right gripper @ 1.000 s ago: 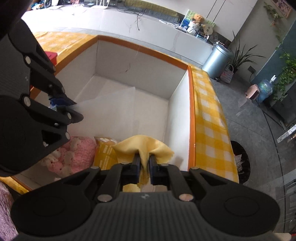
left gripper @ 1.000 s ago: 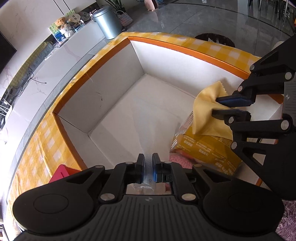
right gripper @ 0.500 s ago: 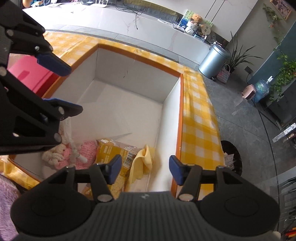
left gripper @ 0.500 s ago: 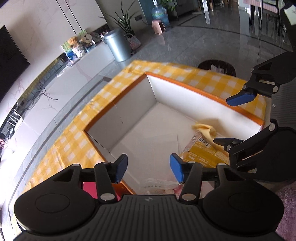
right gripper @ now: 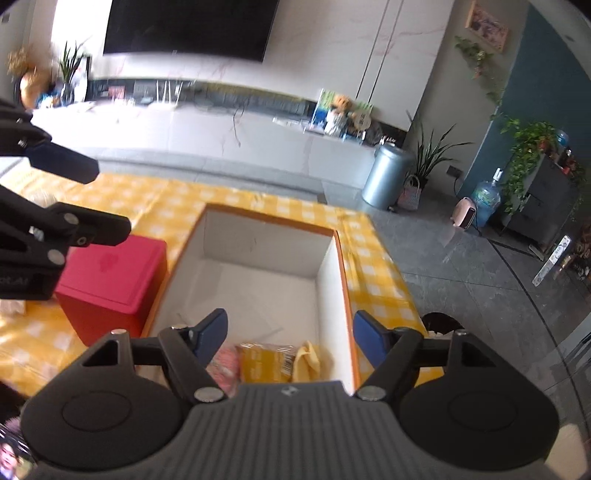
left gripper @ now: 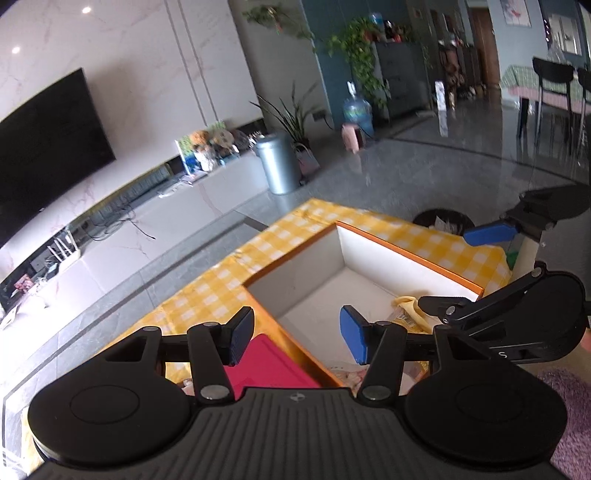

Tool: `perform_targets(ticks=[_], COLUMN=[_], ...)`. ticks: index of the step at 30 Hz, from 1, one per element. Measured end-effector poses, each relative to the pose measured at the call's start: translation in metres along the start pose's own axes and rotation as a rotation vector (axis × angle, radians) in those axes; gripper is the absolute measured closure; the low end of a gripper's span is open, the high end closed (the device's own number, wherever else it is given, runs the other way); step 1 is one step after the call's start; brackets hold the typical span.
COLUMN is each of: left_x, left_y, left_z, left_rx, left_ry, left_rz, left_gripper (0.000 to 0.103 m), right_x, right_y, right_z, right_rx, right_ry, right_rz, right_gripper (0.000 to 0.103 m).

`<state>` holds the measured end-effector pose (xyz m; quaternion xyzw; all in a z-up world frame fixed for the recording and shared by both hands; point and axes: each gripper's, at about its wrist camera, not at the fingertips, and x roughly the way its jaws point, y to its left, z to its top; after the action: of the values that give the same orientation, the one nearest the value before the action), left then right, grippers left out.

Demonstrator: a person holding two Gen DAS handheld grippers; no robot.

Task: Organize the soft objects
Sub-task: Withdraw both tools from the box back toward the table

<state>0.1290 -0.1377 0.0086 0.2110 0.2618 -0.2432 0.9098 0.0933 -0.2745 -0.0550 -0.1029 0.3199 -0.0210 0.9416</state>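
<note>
Right wrist view shows us both the right hand-held gripper (right gripper: pixel 290 341) and left hand-held gripper (left gripper: pixel 297 339) with jaws just opened and empty above the box (right gripper: pixel 334 280), yellow cloth (right gripper: pixel 306 360) dropped inside, so next we seek another soft item.

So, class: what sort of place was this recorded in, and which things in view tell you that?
Most likely a home living room: a large dark television on a marble wall, a low white media cabinet bearing soft toys, and potted plants on the floor.
</note>
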Motion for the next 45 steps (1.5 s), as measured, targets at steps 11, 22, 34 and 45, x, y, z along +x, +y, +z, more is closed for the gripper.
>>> perform_targets(ticks=[11, 22, 34, 45], left_x=[-0.064, -0.099, -0.094, -0.039], left_y=[0.063, 0.129, 0.147, 0.185], left_z=[-0.080, -0.183, -0.228, -0.216], left_rx=[-0.206, -0.523, -0.637, -0.614], left_ry=[-0.039, 0.023, 0.108, 0.180], left_rz=[0.162, 0.309, 0.241, 0.189], left_gripper=[0.040, 0.040, 0.040, 0.024], right_x=[-0.044, -0.030, -0.007, 0.031], right_y=[0.073, 0.148, 0.206, 0.238], right_z=[-0.035, -0.059, -0.065, -0.025], right_rx=[0.180, 0.230, 0.110, -0.073], right_ry=[-0.117, -0.090, -0.029, -0.066], right_rz=[0.074, 0.178, 0.258, 0.317], right_gripper=[0.024, 0.024, 0.024, 0.024])
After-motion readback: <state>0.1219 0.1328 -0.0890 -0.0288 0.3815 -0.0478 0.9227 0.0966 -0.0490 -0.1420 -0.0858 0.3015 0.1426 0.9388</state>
